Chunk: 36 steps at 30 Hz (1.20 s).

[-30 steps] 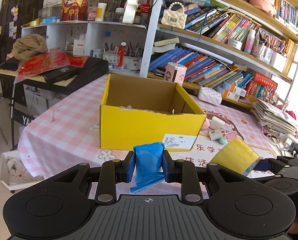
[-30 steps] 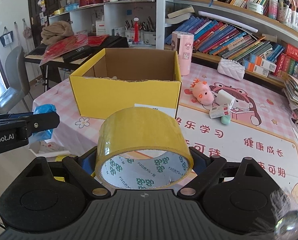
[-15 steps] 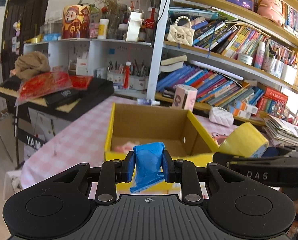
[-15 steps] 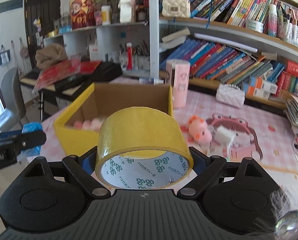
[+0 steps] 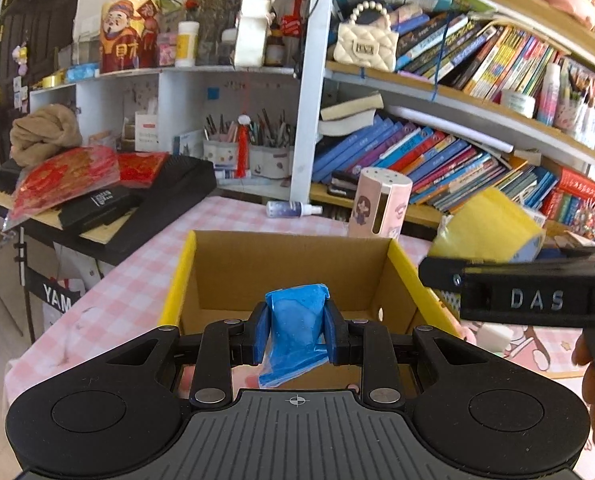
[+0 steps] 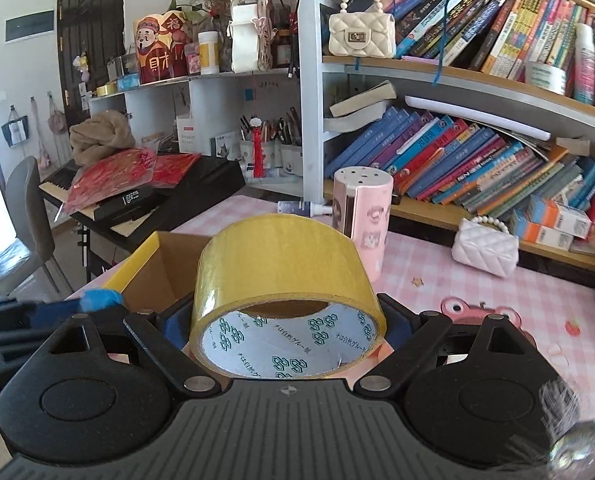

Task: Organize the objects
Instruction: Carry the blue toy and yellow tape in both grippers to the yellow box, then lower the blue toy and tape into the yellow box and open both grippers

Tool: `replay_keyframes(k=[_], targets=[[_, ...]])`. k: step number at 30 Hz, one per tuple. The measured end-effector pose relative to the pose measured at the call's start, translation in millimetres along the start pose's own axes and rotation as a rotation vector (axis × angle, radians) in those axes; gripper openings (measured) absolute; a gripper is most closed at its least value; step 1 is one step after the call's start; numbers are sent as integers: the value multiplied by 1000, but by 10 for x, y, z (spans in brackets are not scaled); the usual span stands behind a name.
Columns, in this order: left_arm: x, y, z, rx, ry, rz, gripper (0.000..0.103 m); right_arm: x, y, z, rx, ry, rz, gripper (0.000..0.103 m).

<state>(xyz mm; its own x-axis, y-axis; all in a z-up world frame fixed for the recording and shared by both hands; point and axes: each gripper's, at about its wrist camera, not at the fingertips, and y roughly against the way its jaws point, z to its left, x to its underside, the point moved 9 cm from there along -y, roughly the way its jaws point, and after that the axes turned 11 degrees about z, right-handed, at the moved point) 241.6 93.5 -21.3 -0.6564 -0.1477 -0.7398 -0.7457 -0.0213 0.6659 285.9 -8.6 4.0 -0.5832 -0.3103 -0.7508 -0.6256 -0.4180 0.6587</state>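
Observation:
My left gripper [image 5: 295, 334] is shut on a blue plastic packet [image 5: 295, 328], hanging over the open yellow cardboard box [image 5: 177, 280]. My right gripper [image 6: 285, 320] is shut on a wide roll of yellow tape [image 6: 277, 264], held over the box's right wall. In the left wrist view the tape roll [image 5: 485, 224] and the right gripper's black finger [image 5: 537, 296] show at the right, with a person's hand below. In the right wrist view the yellow box [image 6: 137, 264] lies low at the left, and the blue packet [image 6: 97, 298] shows beside it.
A pink cylinder [image 5: 379, 204] stands behind the box on the pink checked tablecloth [image 5: 129, 280]. A white quilted purse [image 6: 485, 248] and a small spray bottle [image 5: 293, 209] lie near the bookshelf [image 6: 457, 160]. A black keyboard [image 5: 137, 204] sits at the left.
Both grippers have moved forward with their loads, from in front of the box to over it. The box now fills the lower middle of the left wrist view.

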Motion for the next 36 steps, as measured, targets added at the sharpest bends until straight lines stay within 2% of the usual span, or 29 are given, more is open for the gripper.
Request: replay_keyframes(k=[6, 16, 28, 36], targets=[[-35, -305, -97, -17, -18, 51, 26, -174, -261, -46, -36, 32, 20, 90], [59, -688, -119, -40, -30, 143, 26, -295, -717, 0, -94, 90, 109, 90], [197, -910, -92, -57, -31, 220, 26, -209, -1179, 180, -132, 202, 227, 90], [253, -957, -83, -65, -26, 244, 26, -116, -1383, 296, -149, 272, 290, 90]])
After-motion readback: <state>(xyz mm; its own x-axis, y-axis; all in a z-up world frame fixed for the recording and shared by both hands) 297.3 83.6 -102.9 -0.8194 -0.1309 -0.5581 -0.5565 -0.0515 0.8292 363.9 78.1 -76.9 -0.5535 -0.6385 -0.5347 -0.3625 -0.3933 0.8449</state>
